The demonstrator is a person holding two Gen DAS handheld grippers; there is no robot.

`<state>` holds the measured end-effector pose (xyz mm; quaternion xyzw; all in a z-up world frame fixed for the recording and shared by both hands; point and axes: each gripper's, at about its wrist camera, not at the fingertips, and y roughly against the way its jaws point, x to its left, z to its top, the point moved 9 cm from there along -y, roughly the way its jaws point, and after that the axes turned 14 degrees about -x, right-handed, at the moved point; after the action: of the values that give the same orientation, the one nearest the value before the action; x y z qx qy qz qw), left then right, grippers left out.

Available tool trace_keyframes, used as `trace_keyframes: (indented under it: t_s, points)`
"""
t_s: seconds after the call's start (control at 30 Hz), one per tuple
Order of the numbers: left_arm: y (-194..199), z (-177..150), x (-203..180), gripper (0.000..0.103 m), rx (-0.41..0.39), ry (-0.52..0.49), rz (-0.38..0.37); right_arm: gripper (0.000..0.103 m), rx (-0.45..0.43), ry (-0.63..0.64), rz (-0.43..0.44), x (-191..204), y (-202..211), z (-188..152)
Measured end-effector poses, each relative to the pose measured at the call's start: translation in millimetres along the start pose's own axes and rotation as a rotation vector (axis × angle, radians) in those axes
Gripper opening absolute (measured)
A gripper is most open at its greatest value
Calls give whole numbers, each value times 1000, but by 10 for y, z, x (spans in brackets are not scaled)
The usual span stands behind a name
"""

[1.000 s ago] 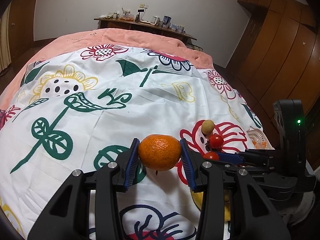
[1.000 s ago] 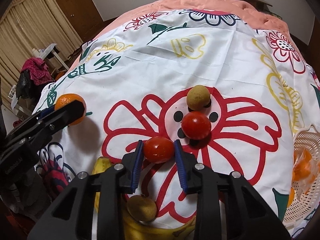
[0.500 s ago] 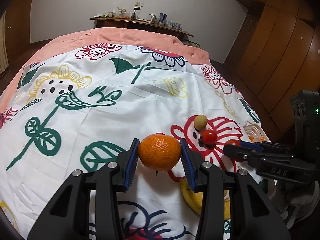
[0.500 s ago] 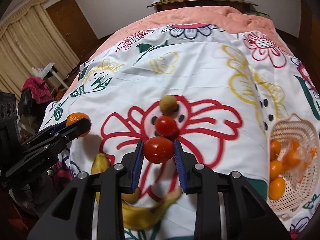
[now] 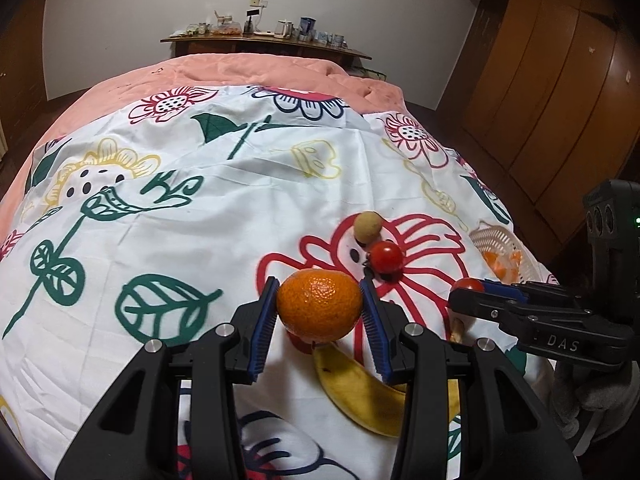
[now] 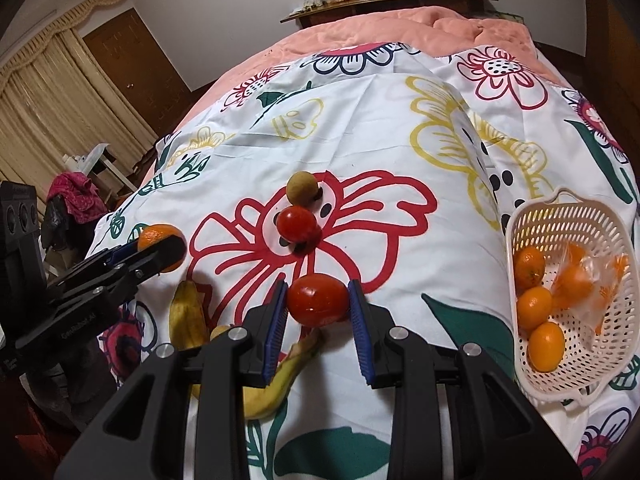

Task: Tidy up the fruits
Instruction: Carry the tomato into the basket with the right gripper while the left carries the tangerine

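A white bedsheet (image 6: 360,132) is showing red, yellow and green flower prints; the mandarin (image 5: 319,304) is glowing orange, the tomato (image 6: 318,300) red, the basket (image 6: 576,384) cream.

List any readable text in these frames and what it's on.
"DAS": white letters on the side of the right gripper, left wrist view.
White print on the side of the left gripper, right wrist view: too blurred to read.
Items on the far shelf: any labels too small to read.
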<state>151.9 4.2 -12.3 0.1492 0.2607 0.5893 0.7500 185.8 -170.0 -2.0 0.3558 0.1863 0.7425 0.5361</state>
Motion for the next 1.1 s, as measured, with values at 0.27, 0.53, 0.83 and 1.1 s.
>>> trace_keyframes:
  t_s: [0.27,0.53,0.83,1.1]
  points:
    - [-10,-32,-140,42,18,-34,-1,31,-29,-22,19,-67,116,23]
    - [-26,-48,-274,42,34,-66,6,31,-46,-39,45,-118,222,-20]
    - [-67,-36,-543,42,48,-118,-1,31,-90,-93,43,-395,394,-18]
    - [-121,-46,-814,42,61,-160,-27,31,-169,-216,-112,-1302,750,3]
